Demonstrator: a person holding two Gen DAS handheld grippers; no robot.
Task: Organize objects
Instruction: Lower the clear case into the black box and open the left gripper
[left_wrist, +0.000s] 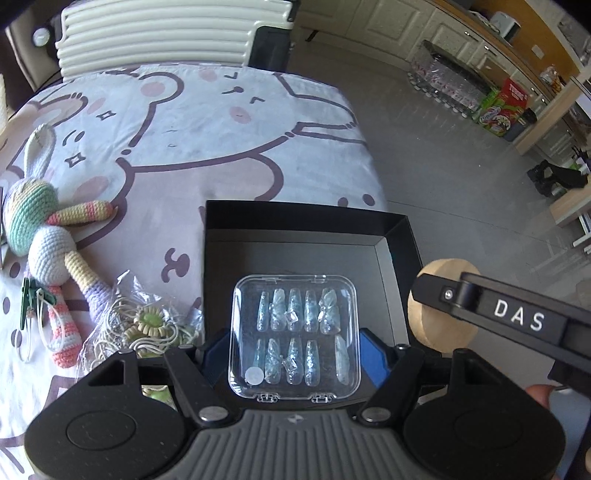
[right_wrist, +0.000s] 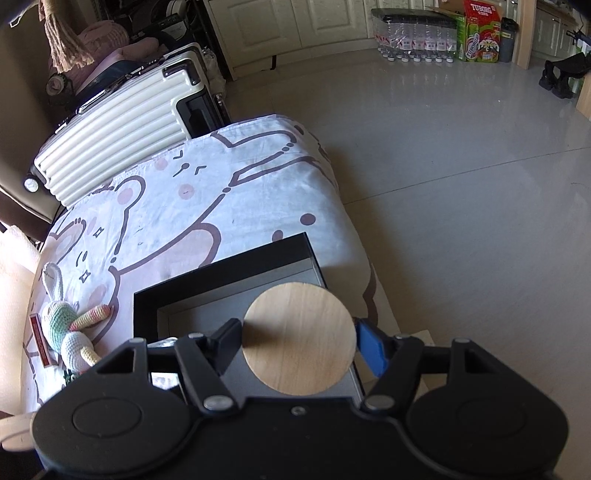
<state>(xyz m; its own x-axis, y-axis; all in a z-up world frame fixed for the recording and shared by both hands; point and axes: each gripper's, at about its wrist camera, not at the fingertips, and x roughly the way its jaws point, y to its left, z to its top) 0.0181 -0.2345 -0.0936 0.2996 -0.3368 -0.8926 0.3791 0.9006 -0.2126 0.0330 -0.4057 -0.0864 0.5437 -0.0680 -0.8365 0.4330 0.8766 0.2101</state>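
Note:
A clear plastic case (left_wrist: 294, 334) holding rows of glittery false nails sits between the blue pads of my left gripper (left_wrist: 294, 356), which is shut on its two sides. Case and gripper hang over the open black box (left_wrist: 295, 221) on the bear-print cloth. In the right wrist view, my right gripper (right_wrist: 300, 345) is shut on a round wooden disc (right_wrist: 299, 325), held flat above the same black box (right_wrist: 221, 273). In the left wrist view the wooden disc (left_wrist: 439, 328) shows at the box's right edge, clamped by the right gripper's black finger.
A crochet bunny (left_wrist: 48, 236) lies left of the box, with a bag of cords and a green flower (left_wrist: 144, 325) and a green clip (left_wrist: 29, 302) near it. A ribbed cream suitcase (right_wrist: 118, 125) stands beyond the cloth's far edge. The grey floor (right_wrist: 461, 184) drops away on the right.

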